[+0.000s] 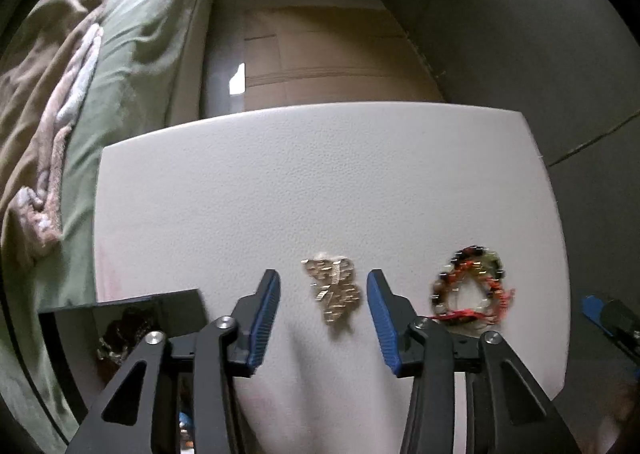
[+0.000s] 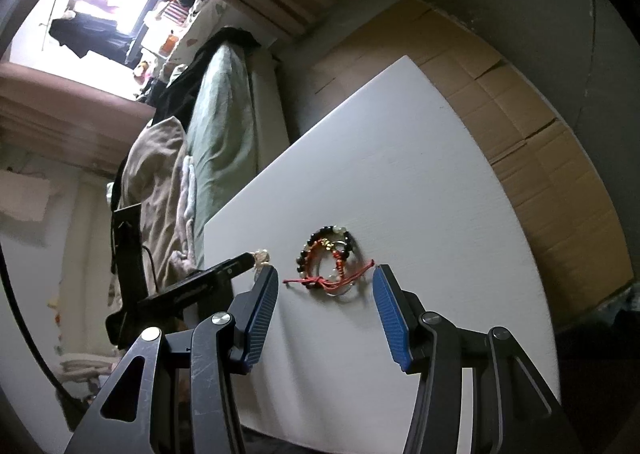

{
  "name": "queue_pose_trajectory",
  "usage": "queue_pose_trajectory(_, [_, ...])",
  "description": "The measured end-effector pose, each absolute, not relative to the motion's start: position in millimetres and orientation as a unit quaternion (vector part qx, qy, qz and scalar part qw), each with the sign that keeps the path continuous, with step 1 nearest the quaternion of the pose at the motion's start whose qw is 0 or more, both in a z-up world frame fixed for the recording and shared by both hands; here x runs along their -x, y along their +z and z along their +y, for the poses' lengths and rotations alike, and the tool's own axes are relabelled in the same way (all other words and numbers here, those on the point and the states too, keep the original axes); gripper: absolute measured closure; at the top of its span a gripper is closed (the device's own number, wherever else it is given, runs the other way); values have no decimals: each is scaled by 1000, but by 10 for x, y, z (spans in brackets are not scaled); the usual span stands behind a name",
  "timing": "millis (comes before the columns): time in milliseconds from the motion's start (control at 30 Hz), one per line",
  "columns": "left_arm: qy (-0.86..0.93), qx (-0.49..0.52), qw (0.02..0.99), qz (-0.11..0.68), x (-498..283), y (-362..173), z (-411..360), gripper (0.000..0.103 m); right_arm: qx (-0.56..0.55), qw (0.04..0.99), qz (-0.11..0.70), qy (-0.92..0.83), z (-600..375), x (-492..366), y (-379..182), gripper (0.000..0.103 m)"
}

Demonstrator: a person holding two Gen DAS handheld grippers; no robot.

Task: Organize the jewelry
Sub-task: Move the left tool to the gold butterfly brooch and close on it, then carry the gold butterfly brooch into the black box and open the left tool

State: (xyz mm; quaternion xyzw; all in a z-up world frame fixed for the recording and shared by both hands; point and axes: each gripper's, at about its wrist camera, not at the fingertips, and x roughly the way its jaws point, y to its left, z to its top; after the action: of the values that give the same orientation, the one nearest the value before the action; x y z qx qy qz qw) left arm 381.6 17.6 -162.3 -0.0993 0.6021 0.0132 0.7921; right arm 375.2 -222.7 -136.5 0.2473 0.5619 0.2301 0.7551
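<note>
Gold chain pile (image 1: 334, 292) between spread left gripper (image 1: 324, 286) fingers, seemingly untouched; right gripper (image 2: 325, 286) fingers apart, flanking beaded bracelets (image 2: 330, 258) on white board (image 2: 400, 157).

The left gripper (image 1: 324, 286) points down at a white board (image 1: 320, 181), its blue-padded fingers (image 1: 264, 318) apart with neither pad touching anything. Between the fingertips lies a gold chain heap (image 1: 334, 292), clear of both pads. Just outside the right finger rests a beaded bracelet bundle (image 1: 472, 288) with red cord. Outside the left finger, low down, stands a dark open box (image 1: 120, 318) holding dim jewelry. Another blue-tipped gripper (image 1: 600, 312) shows at the far right edge.
</note>
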Motion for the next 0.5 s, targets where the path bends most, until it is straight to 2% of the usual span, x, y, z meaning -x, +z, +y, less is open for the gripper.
queue_pose_trajectory(333, [24, 67, 779, 624, -3915, -1835, 1, 60, -237, 761, 559, 229, -2225, -3717, -1340, 53])
queue_pose_trajectory(433, [31, 42, 783, 620, -3918, -1835, -73, 79, -236, 760, 561, 228, -2244, -3718, -1350, 53])
queue_pose_trajectory(500, [16, 60, 784, 618, -3908, -1819, -37, 84, -236, 760, 561, 227, -2252, -3730, -1349, 53])
